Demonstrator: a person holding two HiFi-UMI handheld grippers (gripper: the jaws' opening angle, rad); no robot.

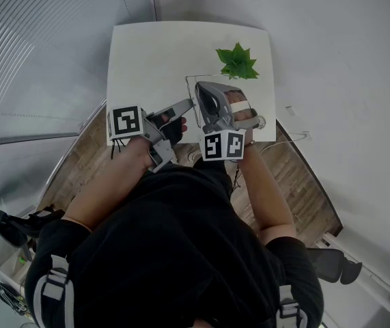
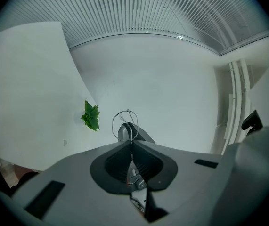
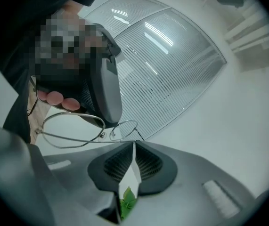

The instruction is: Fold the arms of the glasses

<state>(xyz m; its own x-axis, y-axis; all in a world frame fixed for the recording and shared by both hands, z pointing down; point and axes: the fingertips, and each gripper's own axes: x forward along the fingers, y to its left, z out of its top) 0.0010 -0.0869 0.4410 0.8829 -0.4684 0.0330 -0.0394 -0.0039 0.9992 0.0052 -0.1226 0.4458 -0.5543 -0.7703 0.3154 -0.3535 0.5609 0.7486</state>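
Thin wire-rimmed glasses hang in the air above the front part of the white table. My left gripper is shut on the frame near the bridge. In the left gripper view one lens loop stands just past its closed tips, with the right gripper behind it. In the right gripper view the glasses lie sideways, and one arm runs from the left hinge to my right gripper, whose tips are together on its end. The left gripper covers the bridge there.
A small green plant stands at the table's far right, also visible as a plant in the left gripper view. Wooden floor lies below the table's front edge. A ribbed blind wall runs along the left.
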